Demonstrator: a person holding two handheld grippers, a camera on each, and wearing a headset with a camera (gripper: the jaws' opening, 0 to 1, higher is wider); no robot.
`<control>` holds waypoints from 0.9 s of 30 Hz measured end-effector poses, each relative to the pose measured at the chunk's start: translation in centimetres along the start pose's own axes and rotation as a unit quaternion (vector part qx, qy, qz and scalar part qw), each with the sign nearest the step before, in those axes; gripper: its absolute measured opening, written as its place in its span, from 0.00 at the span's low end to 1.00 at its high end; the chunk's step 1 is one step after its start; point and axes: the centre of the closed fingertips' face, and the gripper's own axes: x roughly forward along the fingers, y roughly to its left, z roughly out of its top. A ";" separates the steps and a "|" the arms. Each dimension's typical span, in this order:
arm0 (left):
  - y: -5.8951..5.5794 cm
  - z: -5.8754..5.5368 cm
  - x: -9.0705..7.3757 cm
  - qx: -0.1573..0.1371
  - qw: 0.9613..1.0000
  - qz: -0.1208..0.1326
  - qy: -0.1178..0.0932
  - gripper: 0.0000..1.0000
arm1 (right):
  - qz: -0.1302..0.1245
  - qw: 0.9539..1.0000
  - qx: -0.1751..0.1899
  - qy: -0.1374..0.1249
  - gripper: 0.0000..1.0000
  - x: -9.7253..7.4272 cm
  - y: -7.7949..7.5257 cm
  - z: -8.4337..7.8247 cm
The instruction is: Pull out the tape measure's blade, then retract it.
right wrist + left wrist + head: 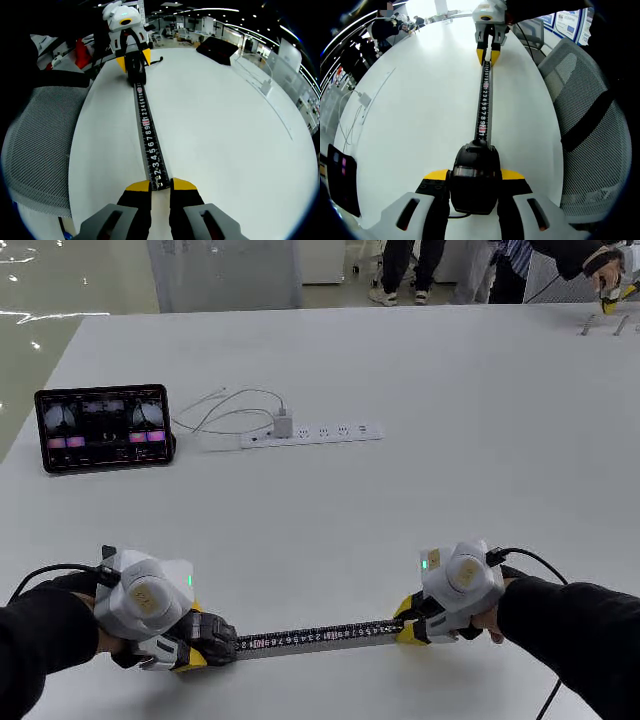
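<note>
Down at seven o'clock in the head view the left tongs (197, 642) clamp the black tape measure case (476, 175), and at five o'clock the right tongs (160, 185) pinch the tip of the numbered blade (320, 635), which lies stretched along the table (420, 510) between them. The pull-out looks done or nearly so, I'd say, with only the retraction left. Farther back, a tablet (102, 427) sits at ten o'clock and a power strip (320, 432) toward twelve.

One surface (420, 370) carries one tape measure (475, 180), two claws, namely a left claw (192, 638) and a right claw (407, 620), one tablet (103, 427) at upper left, one power strip (320, 433), one charger (283, 426), with one chair (590, 125) beside it.
</note>
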 end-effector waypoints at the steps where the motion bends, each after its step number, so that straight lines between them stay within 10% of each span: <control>1: 0.0 0.0 0.0 0.000 1.000 0.000 0.000 0.31 | -0.001 1.000 0.000 0.000 0.09 0.0 0.0 0.0; 27: -0.1 0.0 -0.1 -0.001 1.000 0.002 0.001 0.31 | 0.000 1.000 -0.004 0.005 0.08 0.0 0.0 0.0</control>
